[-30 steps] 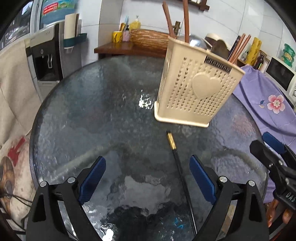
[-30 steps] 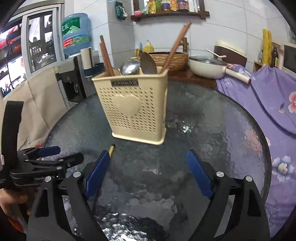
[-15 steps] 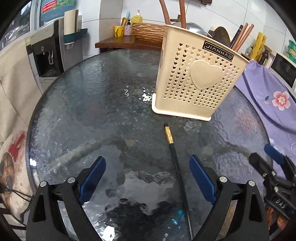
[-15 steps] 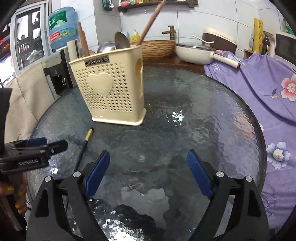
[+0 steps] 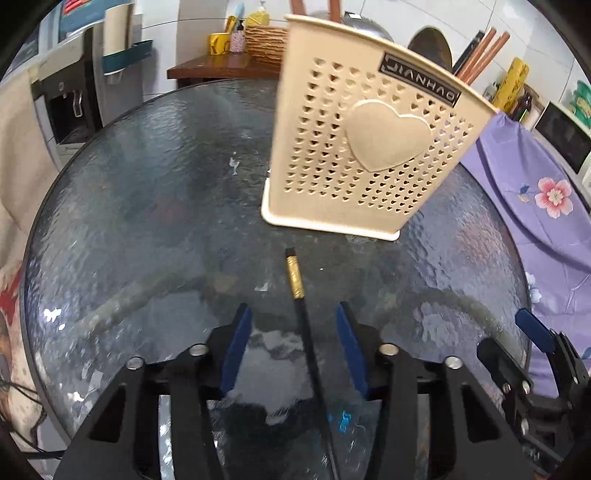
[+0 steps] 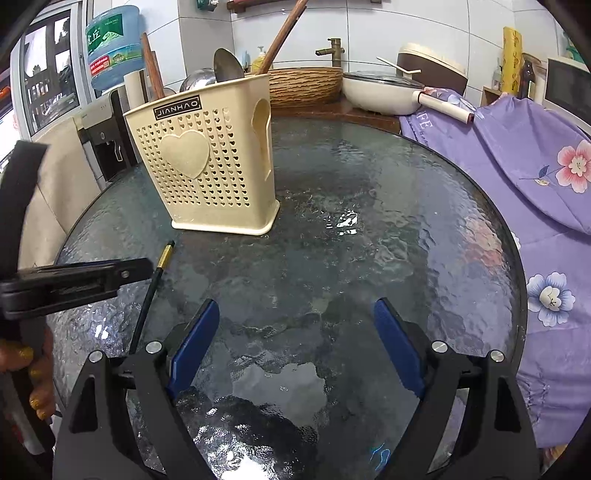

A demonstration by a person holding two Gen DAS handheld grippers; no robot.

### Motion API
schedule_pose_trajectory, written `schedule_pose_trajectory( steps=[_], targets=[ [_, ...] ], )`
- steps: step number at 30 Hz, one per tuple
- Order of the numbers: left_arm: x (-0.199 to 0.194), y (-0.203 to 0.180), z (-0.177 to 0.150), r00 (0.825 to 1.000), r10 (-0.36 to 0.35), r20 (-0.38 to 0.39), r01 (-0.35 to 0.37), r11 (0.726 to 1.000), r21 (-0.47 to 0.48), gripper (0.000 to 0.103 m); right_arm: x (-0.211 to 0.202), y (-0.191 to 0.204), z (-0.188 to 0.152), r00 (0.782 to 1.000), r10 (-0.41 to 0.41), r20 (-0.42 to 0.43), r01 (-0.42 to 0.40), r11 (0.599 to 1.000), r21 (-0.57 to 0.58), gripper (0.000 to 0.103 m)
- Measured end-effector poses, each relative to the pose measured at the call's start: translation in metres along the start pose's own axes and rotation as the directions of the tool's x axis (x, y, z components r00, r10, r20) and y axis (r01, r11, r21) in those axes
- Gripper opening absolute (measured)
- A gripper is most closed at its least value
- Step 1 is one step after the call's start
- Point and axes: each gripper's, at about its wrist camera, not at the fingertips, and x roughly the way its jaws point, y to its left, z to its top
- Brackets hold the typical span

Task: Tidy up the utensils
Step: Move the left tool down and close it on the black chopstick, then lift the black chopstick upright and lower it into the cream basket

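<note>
1. One black chopstick (image 5: 304, 332) with a gold band near its end lies flat on the round glass table (image 5: 147, 206). It is alone there, just in front of the cream holder (image 5: 373, 158), so it is the one I need to put away.
2. My left gripper (image 5: 291, 343) has a blue pad on each side of the chopstick. Its jaws have just been closing. They are now narrow, but the pads do not touch the stick yet; I see a gap on both sides.
3. I keep the stick in the middle of the pads so it should not roll off when they pinch.
4. My right gripper (image 6: 295, 347) is wide open and holds nothing. It hangs over bare glass, off to the side, so it is not in the way.
5. The holder stands upright with spoons (image 6: 225, 68) and wooden sticks (image 6: 282, 35) poking out the top. I think the chopstick should go in there too.
</note>
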Motion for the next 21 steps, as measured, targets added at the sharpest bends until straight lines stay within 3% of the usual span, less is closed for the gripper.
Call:
schedule_pose_trajectory(
  steps=[7, 12, 17, 21],
  targets=[
    [0.025, -0.015, 0.008, 0.996, 0.088, -0.035, -0.087, 0.995, 0.041, 0.031, -0.001, 0.0, 0.002, 1.0, 0.012, -0.001, -0.012, 1.0, -0.006, 0.085],
    [0.028, -0.019, 0.012, 0.993, 0.112, -0.029, -0.11, 0.992, 0.057, 0.028, -0.002, 0.0, 0.004, 1.0, 0.017, 0.008, -0.017, 1.0, -0.004, 0.085],
    [0.029, -0.015, 0.017, 0.991, 0.13, -0.022, -0.129, 0.99, 0.054, 0.009, -0.002, 0.005, 0.006, 1.0, 0.017, 0.008, -0.017, 1.0, -0.012, 0.085],
    [0.032, -0.009, 0.022, 0.993, 0.114, -0.019, -0.113, 0.993, 0.034, 0.008, -0.002, 0.007, 0.005, 1.0, 0.019, 0.008, -0.019, 1.0, -0.008, 0.085]
  ],
)
